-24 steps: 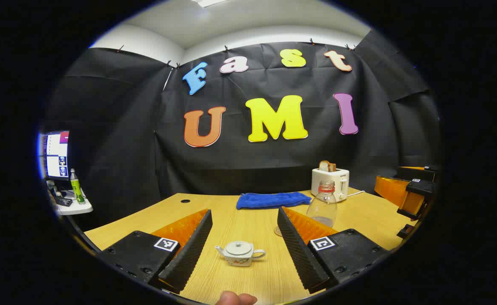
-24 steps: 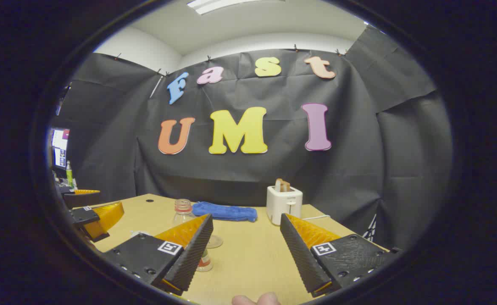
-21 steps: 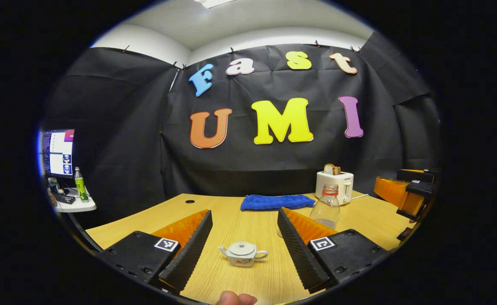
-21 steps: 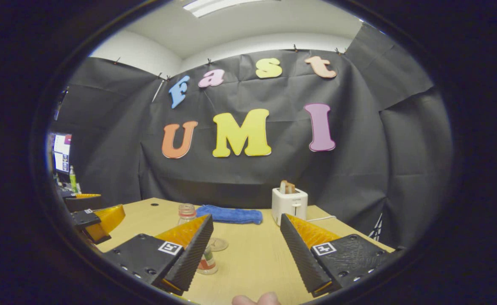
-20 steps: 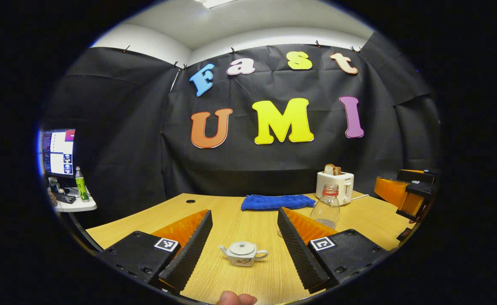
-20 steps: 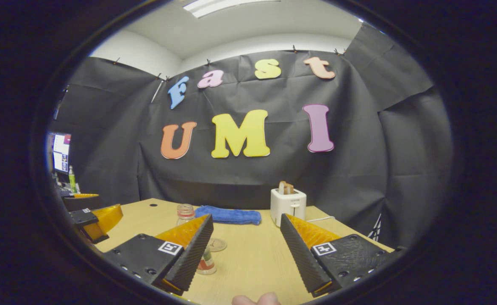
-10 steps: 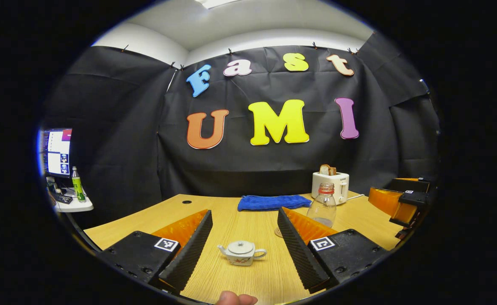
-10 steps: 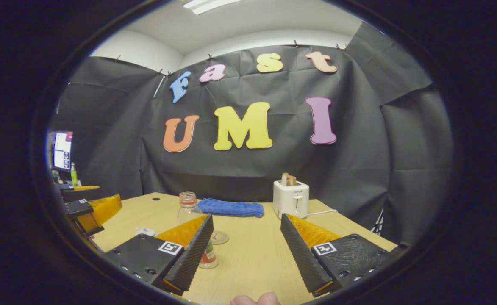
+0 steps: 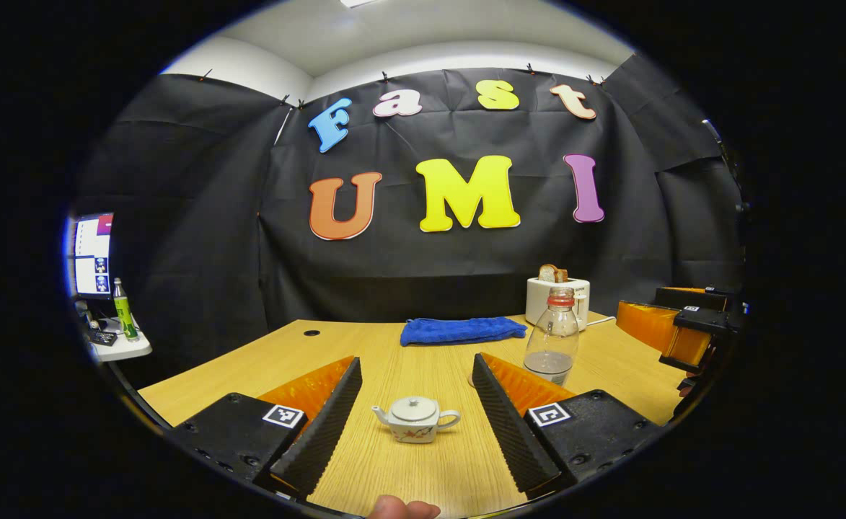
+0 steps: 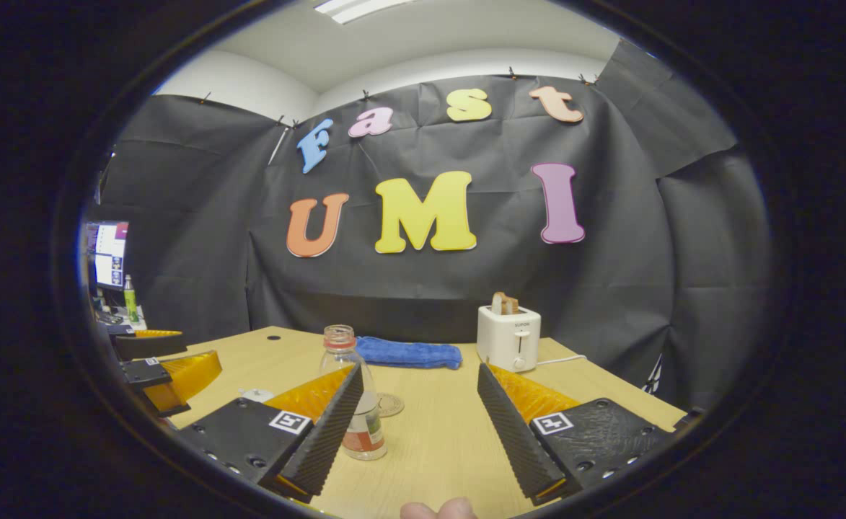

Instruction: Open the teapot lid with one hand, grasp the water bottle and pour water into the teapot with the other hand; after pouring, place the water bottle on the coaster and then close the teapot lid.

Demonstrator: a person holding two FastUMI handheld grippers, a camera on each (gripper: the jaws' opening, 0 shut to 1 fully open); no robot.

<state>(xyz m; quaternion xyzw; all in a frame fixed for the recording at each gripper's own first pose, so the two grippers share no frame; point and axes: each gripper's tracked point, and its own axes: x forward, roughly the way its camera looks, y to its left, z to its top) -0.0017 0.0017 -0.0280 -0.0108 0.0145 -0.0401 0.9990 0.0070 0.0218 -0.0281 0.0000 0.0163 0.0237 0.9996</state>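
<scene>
Both tongs, left tongs (image 9: pixel 417 422) and right tongs (image 10: pixel 420 425), stay spread wide and empty. The small white ceramic teapot (image 9: pixel 415 419), lid on, sits nearer than before. Behind it, right, stands the clear plastic water bottle (image 9: pixel 552 337). Approach phase; nothing grasped yet.

A light wooden table (image 9: pixel 423 476) is carrying everything here, with a small white teapot (image 9: pixel 414 419), lid on, sitting near its front edge and a clear water bottle (image 9: pixel 552 344) with a red neck band and no cap standing upright behind it to the right. A round coaster (image 10: pixel 389 404) is lying flat just beside the bottle, not under it. Toward the back edge, a folded blue cloth (image 9: pixel 462 330) is lying by the dark wall, and a white toaster (image 10: pixel 508 336) holding bread slices is standing to its right, its white cord (image 10: pixel 560 359) trailing over the tabletop.
</scene>
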